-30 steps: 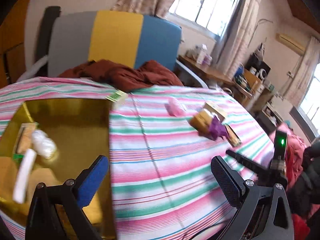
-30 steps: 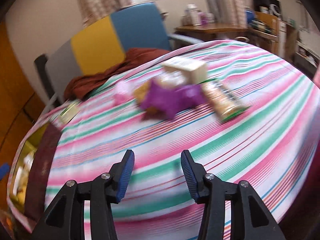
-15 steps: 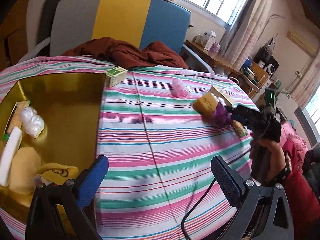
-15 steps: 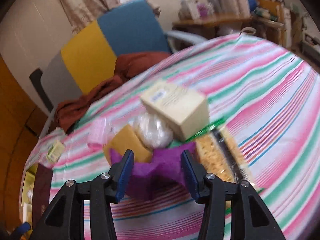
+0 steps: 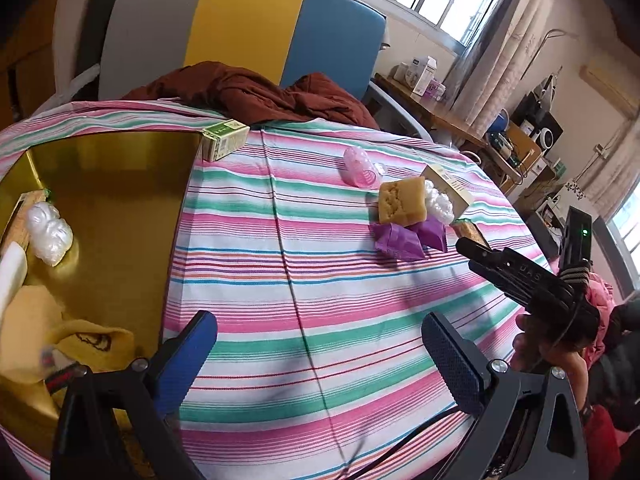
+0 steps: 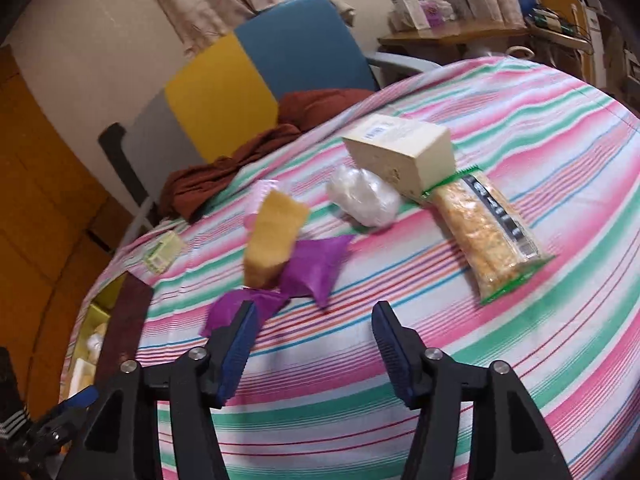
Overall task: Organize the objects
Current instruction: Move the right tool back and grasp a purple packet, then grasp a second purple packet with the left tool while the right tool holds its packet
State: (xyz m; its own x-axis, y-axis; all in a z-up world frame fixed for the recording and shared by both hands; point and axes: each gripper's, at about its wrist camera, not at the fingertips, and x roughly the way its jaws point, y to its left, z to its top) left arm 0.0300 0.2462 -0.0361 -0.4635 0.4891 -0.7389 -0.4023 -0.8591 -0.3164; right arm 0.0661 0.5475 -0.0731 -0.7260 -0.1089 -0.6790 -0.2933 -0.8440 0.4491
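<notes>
The right gripper (image 6: pixel 312 344) has nothing in it. Its jaws have just been opening and stand partly apart, with only the striped cloth (image 6: pixel 560 160) between them. Just past its tips lie two purple packets (image 6: pixel 316 268), and a yellow sponge (image 6: pixel 274 236) leans on them. The packets look light, soft and crinkly, maybe a bit slippery. I think it is best to pinch one across its puffy middle, not its thin edge. The sponge looks squishy and easy to knock over. The left gripper (image 5: pixel 320 360) is wide open and empty, near the gold box (image 5: pixel 120 200) where other things already lie.
</notes>
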